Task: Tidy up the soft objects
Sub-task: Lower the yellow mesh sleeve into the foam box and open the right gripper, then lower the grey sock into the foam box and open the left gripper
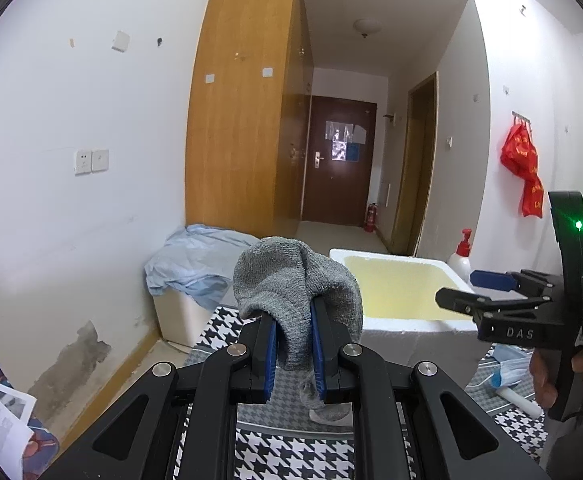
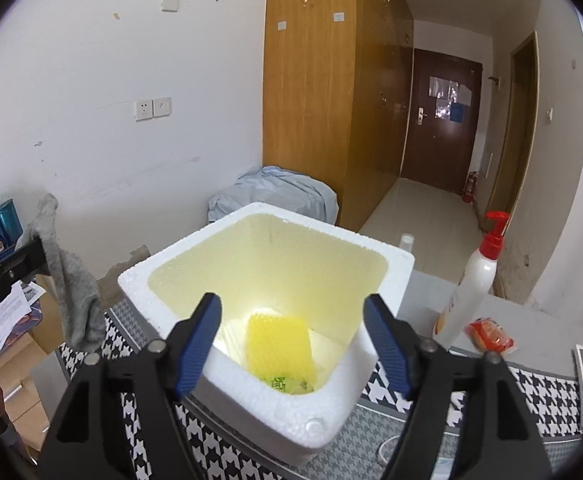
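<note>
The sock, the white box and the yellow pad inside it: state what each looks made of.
Sock: grey knitted fabric, ribbed weave, hanging limp from the left gripper.
White box: likely expanded foam, with thick, matte, pebbly walls.
Yellow pad: probably sponge or mesh; its dimpled surface leaves that open.

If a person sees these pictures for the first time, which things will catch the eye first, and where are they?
The grey sock comes first: it fills the middle of the left wrist view, draped over and pinched in the left gripper. Next is the white foam box on the houndstooth cloth, with a yellow sponge at its bottom. The right gripper hangs above the box with its jaws wide apart, holding nothing.
</note>
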`<action>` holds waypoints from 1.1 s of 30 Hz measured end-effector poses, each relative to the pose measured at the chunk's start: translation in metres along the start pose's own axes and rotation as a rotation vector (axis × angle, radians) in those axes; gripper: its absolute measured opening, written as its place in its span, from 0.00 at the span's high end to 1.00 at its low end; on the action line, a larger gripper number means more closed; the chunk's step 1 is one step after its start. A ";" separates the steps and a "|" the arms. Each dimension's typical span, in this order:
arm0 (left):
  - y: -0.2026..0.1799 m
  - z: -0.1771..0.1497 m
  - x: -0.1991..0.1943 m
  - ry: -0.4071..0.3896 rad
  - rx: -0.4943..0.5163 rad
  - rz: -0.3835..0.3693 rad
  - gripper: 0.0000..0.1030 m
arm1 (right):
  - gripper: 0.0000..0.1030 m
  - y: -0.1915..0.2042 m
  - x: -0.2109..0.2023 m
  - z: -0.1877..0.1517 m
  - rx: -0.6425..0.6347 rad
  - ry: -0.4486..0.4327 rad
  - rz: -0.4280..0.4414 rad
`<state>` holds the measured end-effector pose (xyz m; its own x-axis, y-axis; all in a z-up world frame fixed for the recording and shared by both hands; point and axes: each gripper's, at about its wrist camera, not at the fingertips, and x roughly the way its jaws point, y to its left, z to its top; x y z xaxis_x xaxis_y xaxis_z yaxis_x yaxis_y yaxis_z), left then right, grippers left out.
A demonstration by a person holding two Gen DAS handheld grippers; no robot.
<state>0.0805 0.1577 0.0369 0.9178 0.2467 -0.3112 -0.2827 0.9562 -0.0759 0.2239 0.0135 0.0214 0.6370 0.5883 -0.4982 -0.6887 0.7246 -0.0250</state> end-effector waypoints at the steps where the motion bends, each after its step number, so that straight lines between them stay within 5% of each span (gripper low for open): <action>1: -0.001 0.002 -0.001 -0.003 0.002 -0.005 0.85 | 0.22 -0.001 -0.002 -0.001 0.007 -0.002 0.007; 16: -0.016 0.027 0.006 -0.009 0.034 -0.061 0.85 | 0.06 -0.017 -0.032 -0.009 0.059 -0.050 0.051; 33: -0.042 0.049 0.024 -0.012 0.072 -0.160 0.85 | 0.06 -0.026 -0.055 -0.031 0.040 -0.066 0.029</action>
<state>0.1274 0.1312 0.0787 0.9528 0.0919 -0.2892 -0.1126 0.9921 -0.0557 0.1961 -0.0491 0.0222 0.6392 0.6309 -0.4398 -0.6938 0.7198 0.0244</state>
